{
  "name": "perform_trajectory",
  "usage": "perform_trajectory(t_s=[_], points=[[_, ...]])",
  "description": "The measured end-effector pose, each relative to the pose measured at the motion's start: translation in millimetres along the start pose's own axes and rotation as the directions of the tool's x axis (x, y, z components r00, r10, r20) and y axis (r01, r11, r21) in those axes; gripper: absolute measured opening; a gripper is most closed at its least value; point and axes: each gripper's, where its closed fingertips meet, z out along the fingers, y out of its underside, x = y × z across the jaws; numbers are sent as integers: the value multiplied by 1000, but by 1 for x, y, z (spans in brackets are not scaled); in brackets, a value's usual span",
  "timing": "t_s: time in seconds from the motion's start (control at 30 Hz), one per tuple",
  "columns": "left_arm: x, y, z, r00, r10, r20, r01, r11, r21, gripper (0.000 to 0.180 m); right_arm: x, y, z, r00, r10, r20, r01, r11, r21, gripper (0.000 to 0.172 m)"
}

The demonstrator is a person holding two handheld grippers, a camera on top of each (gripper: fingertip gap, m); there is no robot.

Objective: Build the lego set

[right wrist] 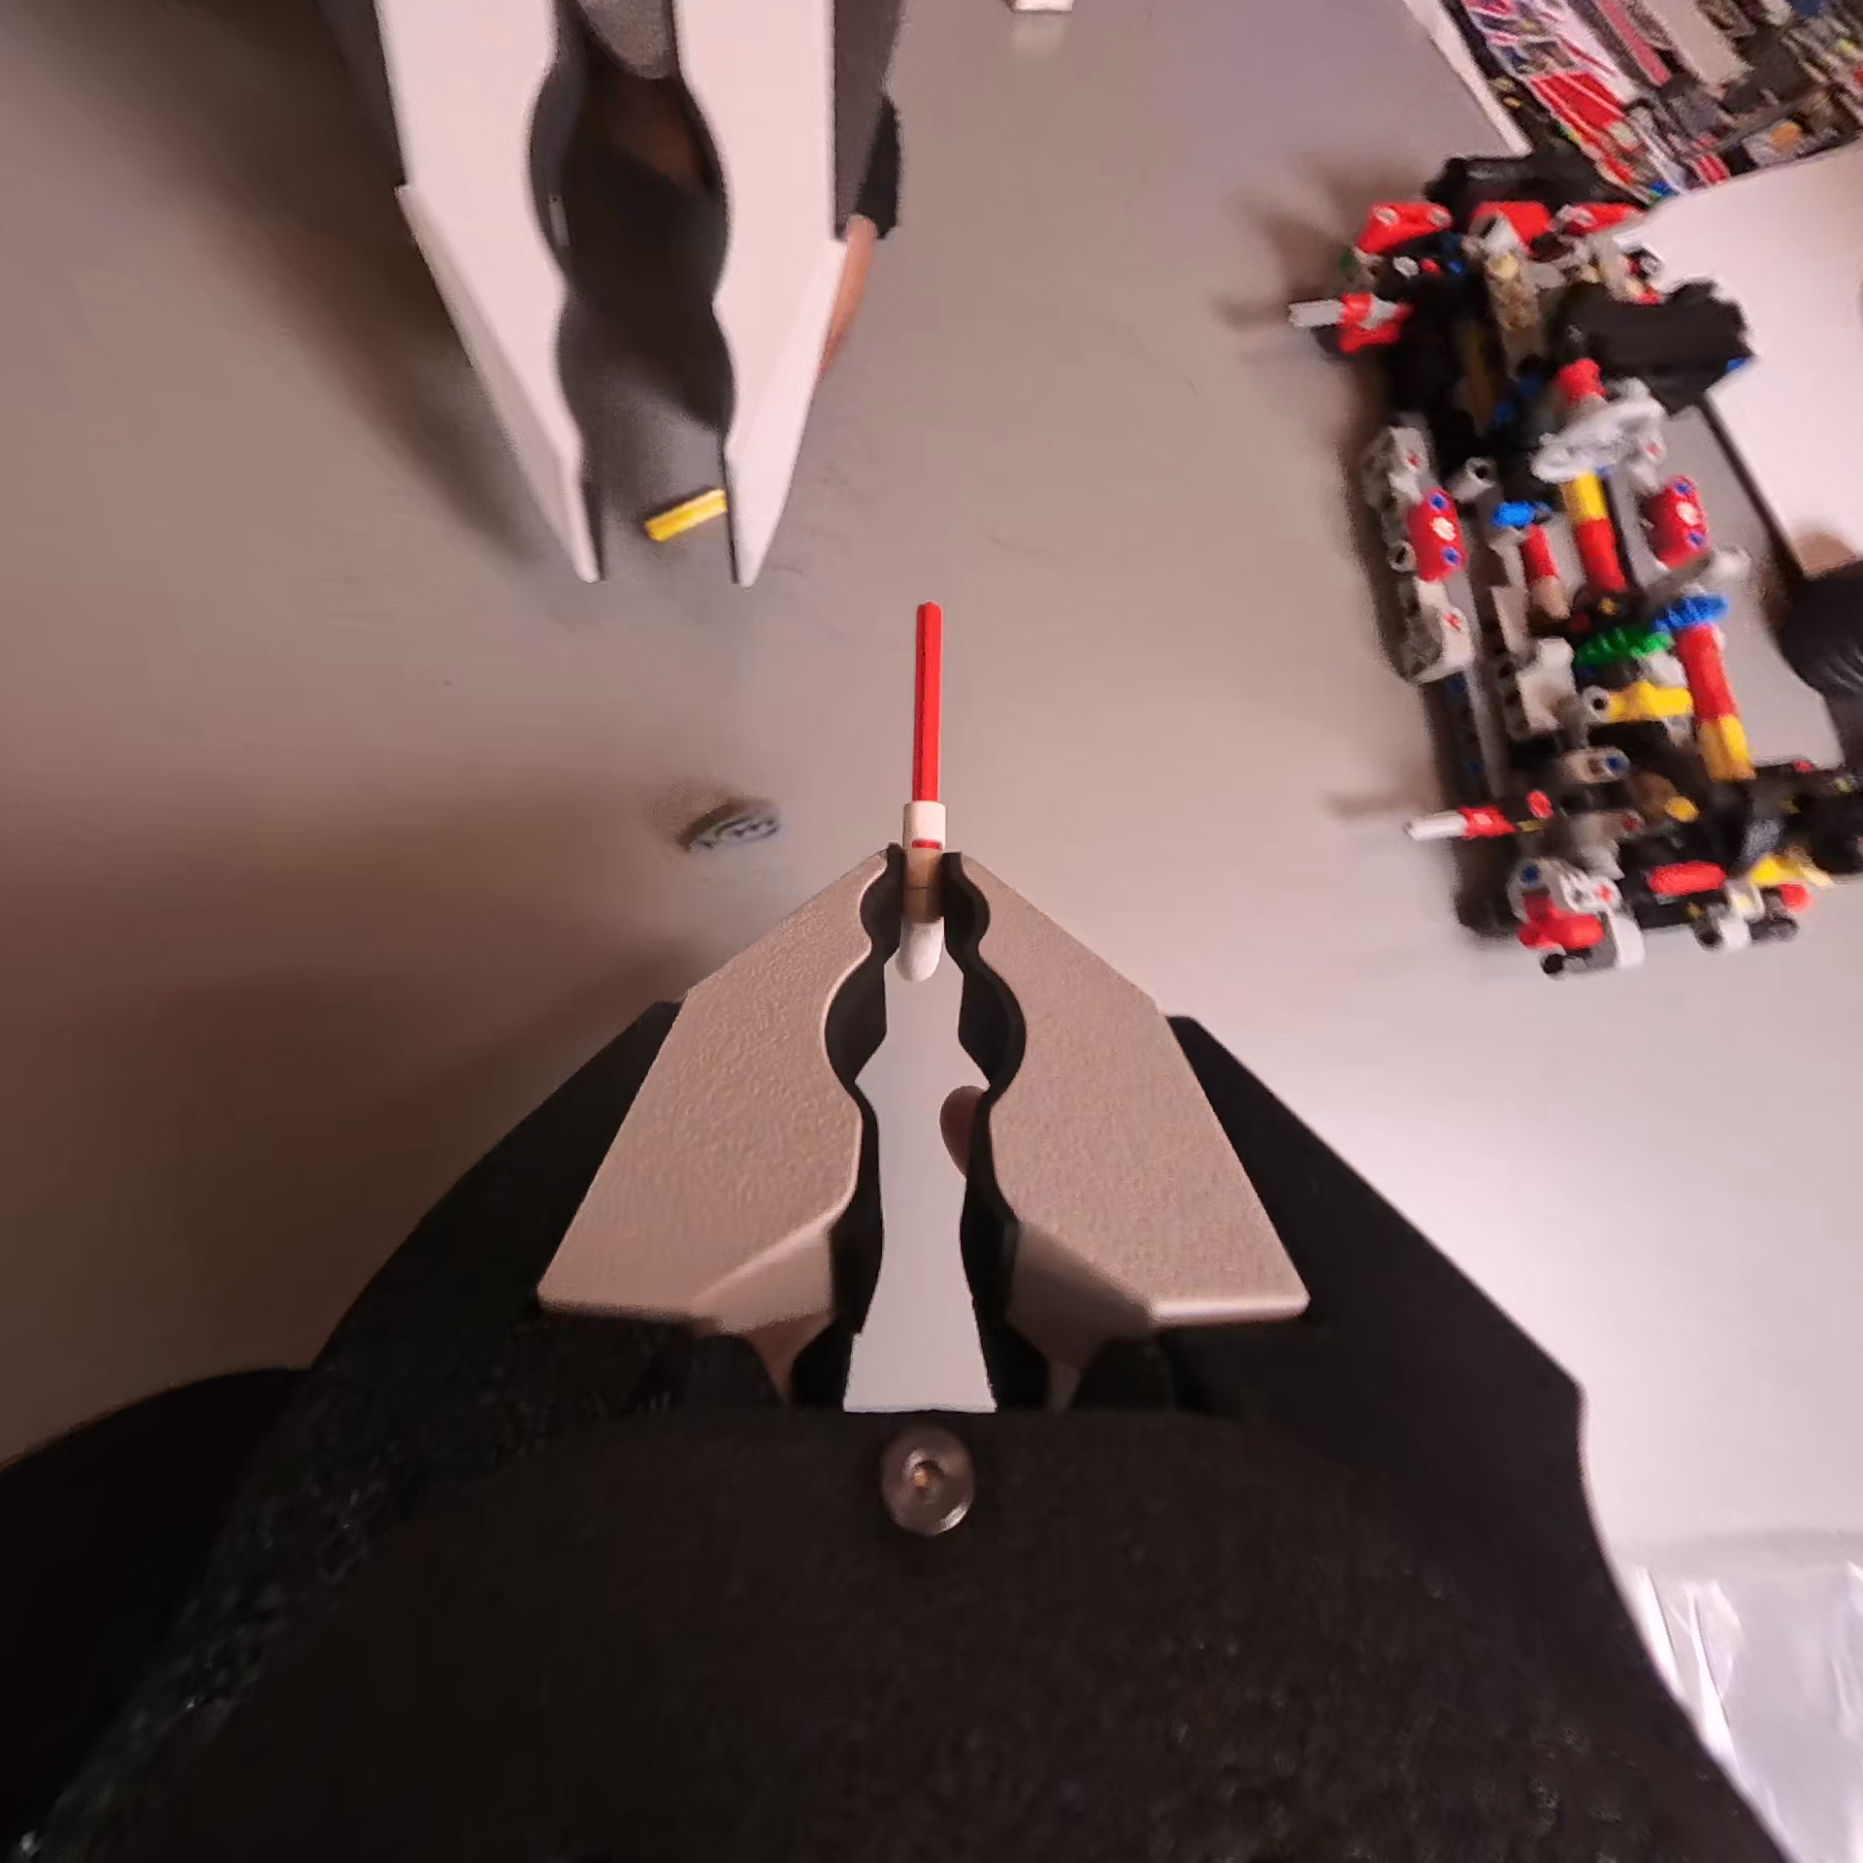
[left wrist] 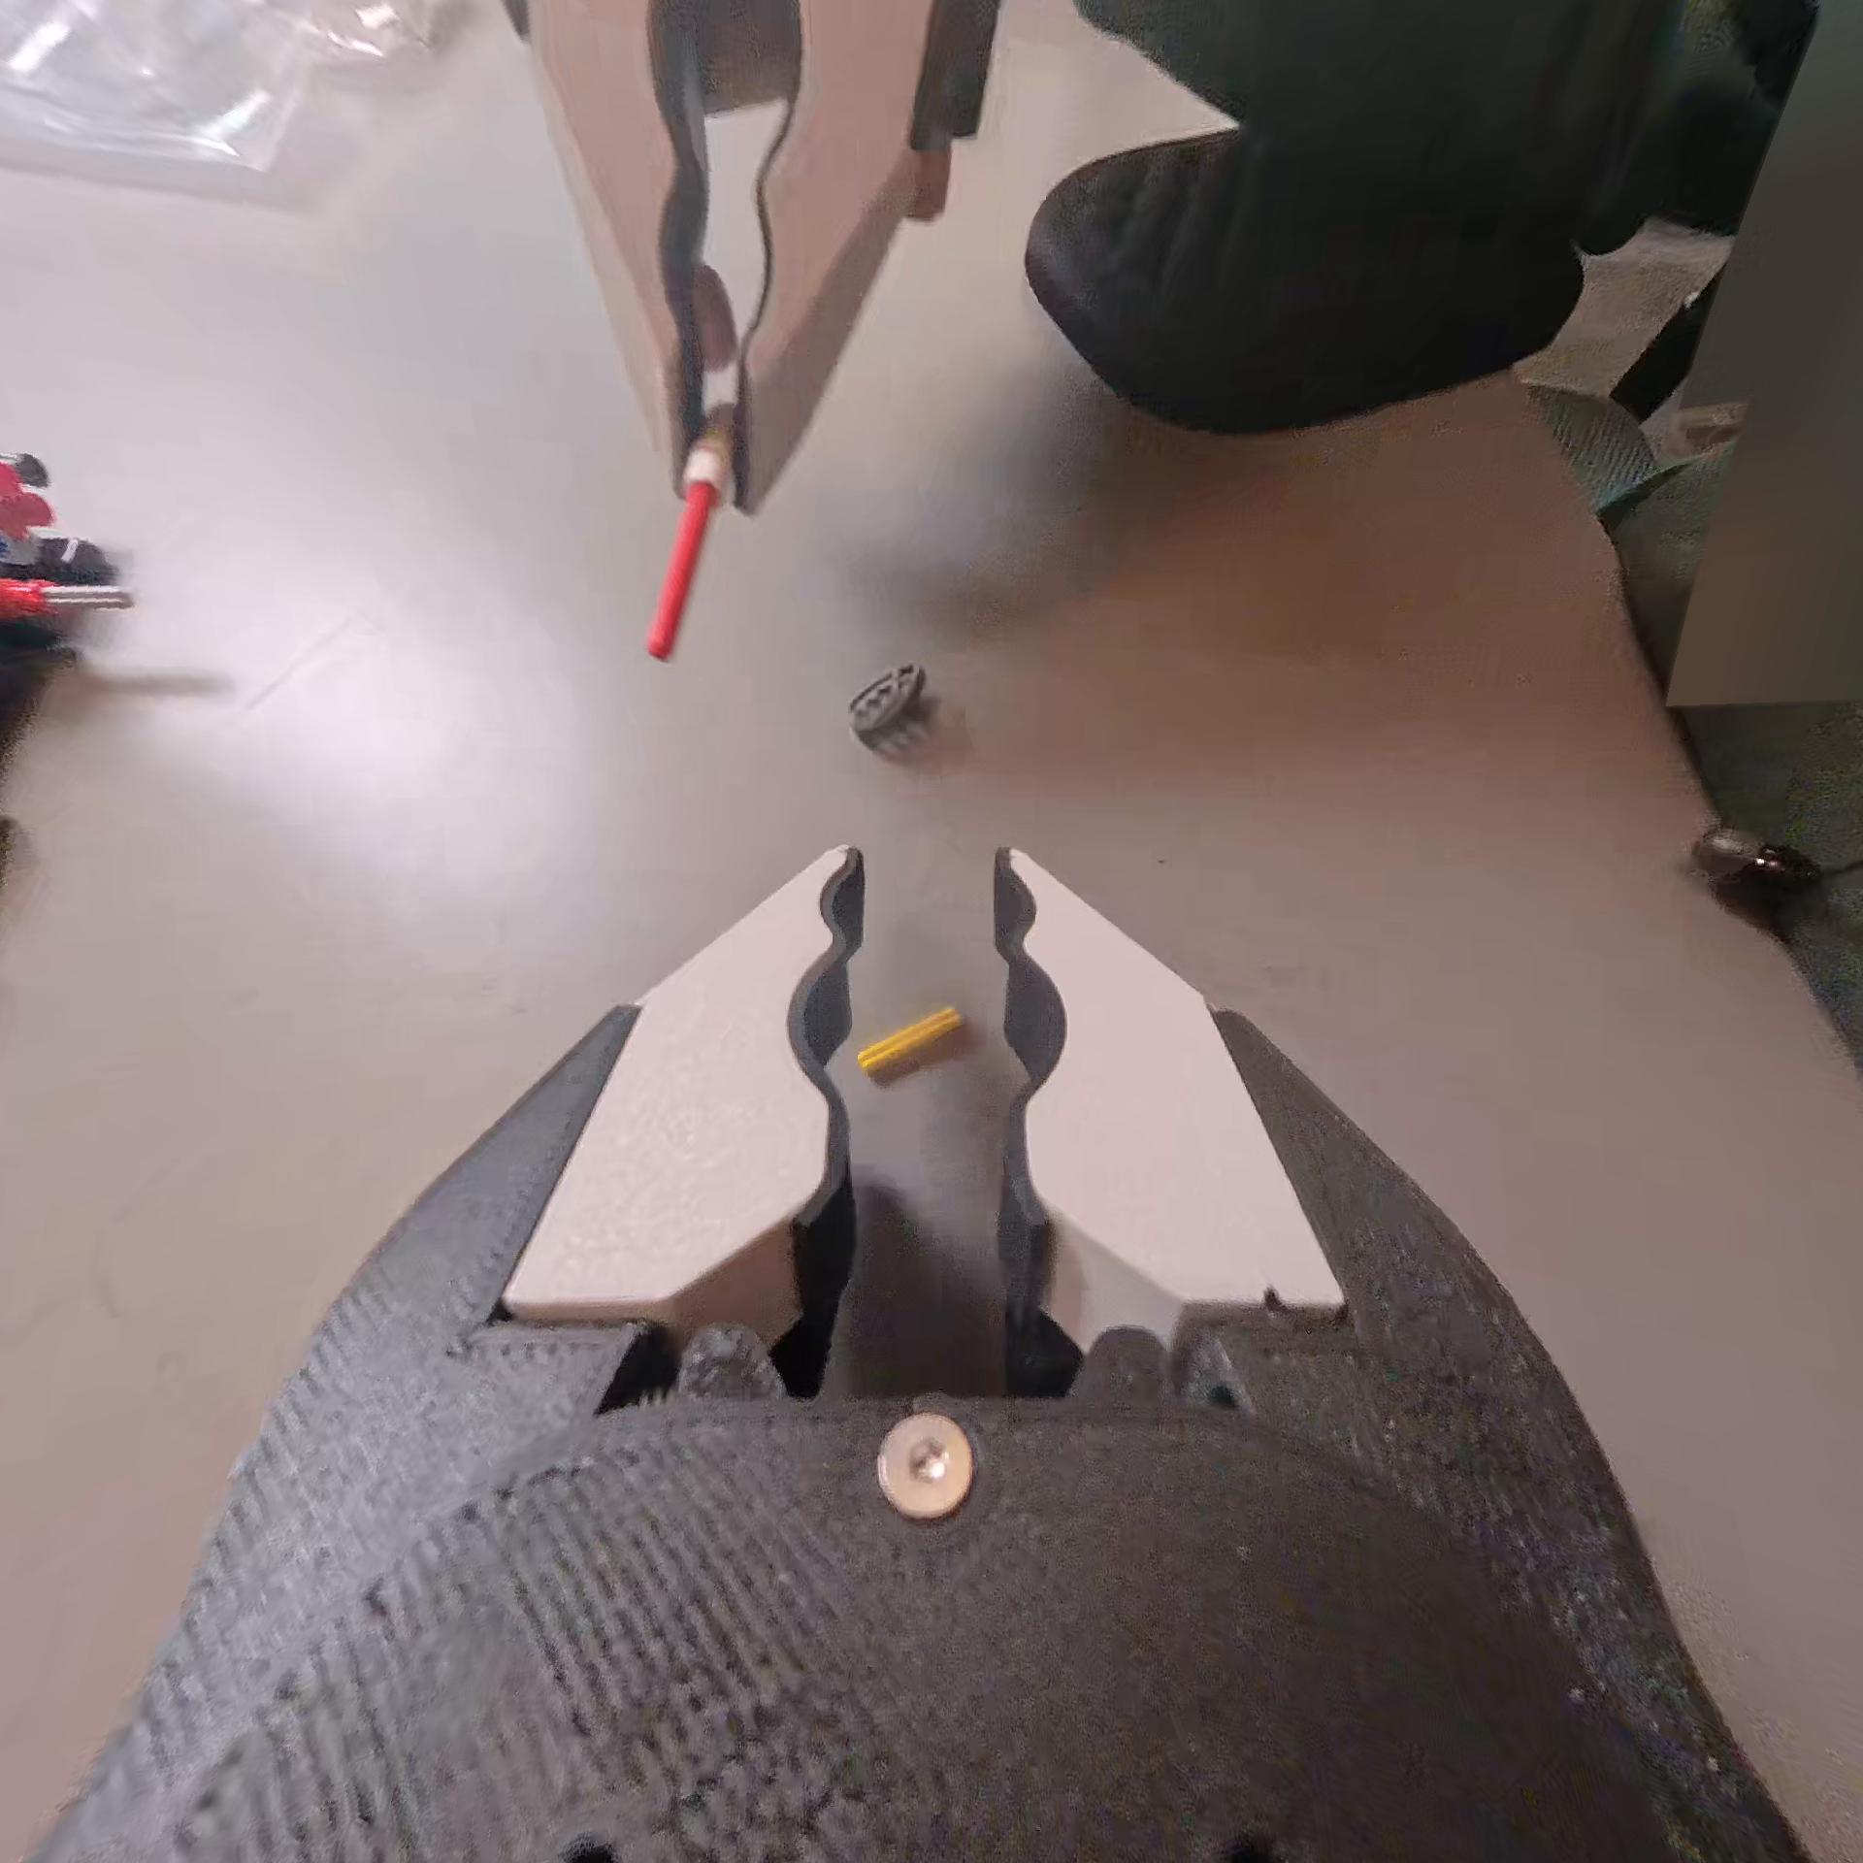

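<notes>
My left gripper (left wrist: 927,867) is open, low over the grey table (left wrist: 403,907). A short yellow axle piece (left wrist: 910,1044) lies on the table between its fingers, and neither pad touches it. A dark grey gear (left wrist: 887,708) lies just beyond the fingertips. My right gripper (right wrist: 925,865) is shut on a small assembly: a long red axle (right wrist: 927,706) with white and tan bushes (right wrist: 922,907) at its gripped end. The axle sticks out forward from the tips. The right gripper also shows in the left wrist view (left wrist: 718,484), above the table. The left gripper shows in the right wrist view (right wrist: 665,575), with the yellow piece (right wrist: 687,514) between its fingers.
A large red, black and yellow brick-built vehicle chassis (right wrist: 1613,605) lies at the right in the right wrist view. A clear plastic bag (left wrist: 151,91) lies at the far left. A black chair seat (left wrist: 1300,292) stands past the table edge. The gear shows left of the red axle (right wrist: 731,825).
</notes>
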Motion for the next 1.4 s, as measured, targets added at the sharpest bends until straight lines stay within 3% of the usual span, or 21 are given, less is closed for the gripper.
perform_trajectory(t_s=[0.03, 0.3, 0.43, 0.57, 0.7, 0.93, 1.17, 1.4], points=[[-1, -2, 4, 1000, -6, -5, 6, 1000, -20, 27, 7, 4, -4, 1000, 25, -19, -24, 1000, 2, 4], [-11, -16, 49, 995, 98, -21, -101, 977, -190, 36, 49, 42, -19, 974, 174, -142, -173, 985, 22, 4], [-19, -18, 63, 996, 73, -60, -86, 962, -260, 36, 54, 49, -19, 969, 194, -156, -193, 981, 23, 4], [-20, -19, 67, 992, 99, -80, -118, 951, -285, 17, 54, 50, -20, 968, 195, -157, -193, 981, 27, 4], [-16, -9, 53, 984, 132, -124, -165, 931, -325, 16, 44, 42, -20, 980, 166, -112, -161, 986, 49, 5], [-16, 9, 19, 997, 74, -9, -74, 955, -287, 28, -13, 11, -2, 997, -9, 72, 6, 999, 37, 4], [-21, 10, 22, 990, -20, 138, 47, 979, -197, 27, -29, 22, 23, 993, -95, 70, 104, 986, -132, 5], [-19, 7, 28, 994, -12, 111, 37, 974, -224, 14, -32, 29, 25, 992, -104, 72, 117, 973, -197, 5]])
